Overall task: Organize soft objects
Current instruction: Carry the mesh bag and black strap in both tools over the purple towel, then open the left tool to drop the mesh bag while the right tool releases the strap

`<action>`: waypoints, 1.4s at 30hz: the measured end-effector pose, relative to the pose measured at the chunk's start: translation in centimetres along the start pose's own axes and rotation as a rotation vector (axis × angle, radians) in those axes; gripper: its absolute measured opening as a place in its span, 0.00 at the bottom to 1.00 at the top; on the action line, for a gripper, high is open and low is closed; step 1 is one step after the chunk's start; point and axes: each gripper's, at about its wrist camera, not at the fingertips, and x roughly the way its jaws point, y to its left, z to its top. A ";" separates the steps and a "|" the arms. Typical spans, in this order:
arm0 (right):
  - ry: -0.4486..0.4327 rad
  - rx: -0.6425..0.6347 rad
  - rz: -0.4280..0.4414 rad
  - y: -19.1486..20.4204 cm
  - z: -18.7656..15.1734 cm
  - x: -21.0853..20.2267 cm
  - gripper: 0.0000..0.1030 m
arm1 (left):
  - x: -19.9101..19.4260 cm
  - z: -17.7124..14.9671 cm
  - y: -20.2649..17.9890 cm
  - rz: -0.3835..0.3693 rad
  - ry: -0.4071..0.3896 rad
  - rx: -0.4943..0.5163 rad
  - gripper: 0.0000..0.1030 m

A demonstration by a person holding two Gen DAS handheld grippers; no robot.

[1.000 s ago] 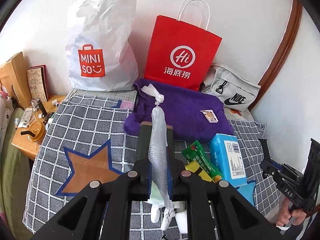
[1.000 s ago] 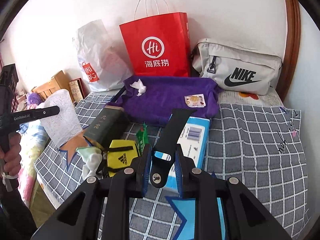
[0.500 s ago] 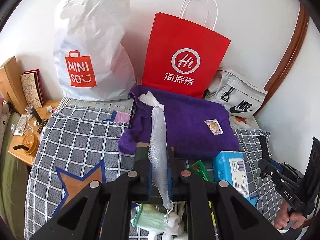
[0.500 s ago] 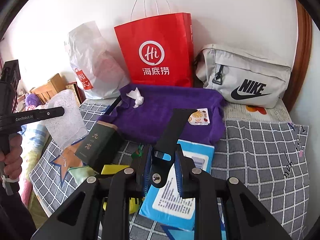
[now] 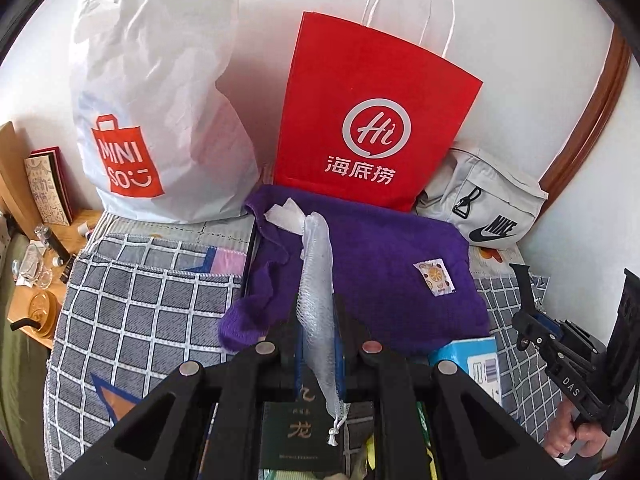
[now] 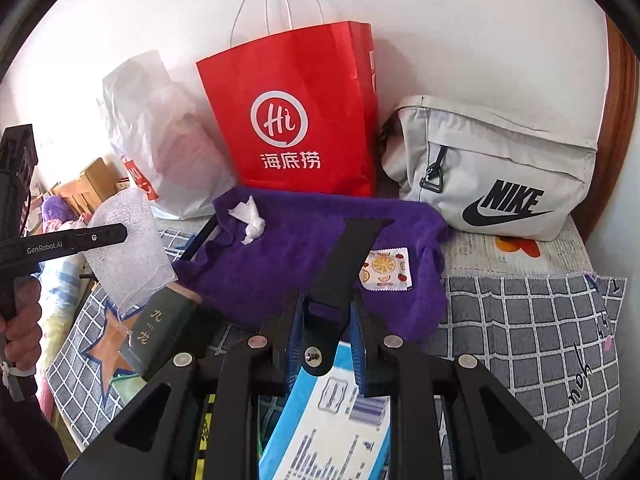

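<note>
My left gripper (image 5: 318,310) is shut on a white mesh pouch (image 5: 318,264) that stands up between its jaws; the same pouch (image 6: 128,248) shows at the left of the right wrist view. My right gripper (image 6: 326,312) is shut on a black watch strap (image 6: 344,264) that sticks up and forward. Both hover over the near edge of a purple towel (image 5: 384,264), also purple towel (image 6: 304,240), spread on the checked bed cover. On the towel lie a crumpled white tissue (image 6: 249,220) and a small fruit-print sachet (image 6: 385,269).
Against the wall stand a white Miniso bag (image 5: 156,120), a red paper bag (image 5: 372,120) and a grey Nike pouch (image 6: 496,176). Under the grippers lie a dark green box (image 6: 164,332) and a blue tissue pack (image 6: 332,412). A wooden bedside table (image 5: 44,264) with clutter is at the left.
Both grippers have moved forward over the bed toward the bags at the wall, each keeping its hold. The towel and bags loom larger; the green box and blue pack have slid under the jaws.
</note>
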 end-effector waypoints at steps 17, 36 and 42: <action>0.066 -0.033 0.001 -1.4 1.8 7.1 0.21 | 5.3 3.5 0.2 -0.047 0.023 -0.054 0.11; 0.196 -0.085 0.071 -2.9 1.8 13.1 0.22 | 11.2 4.3 -1.4 -0.144 0.124 -0.027 0.11; 0.244 -0.120 0.122 -2.0 1.1 14.2 0.22 | 12.7 4.0 -0.7 -0.054 0.141 0.000 0.11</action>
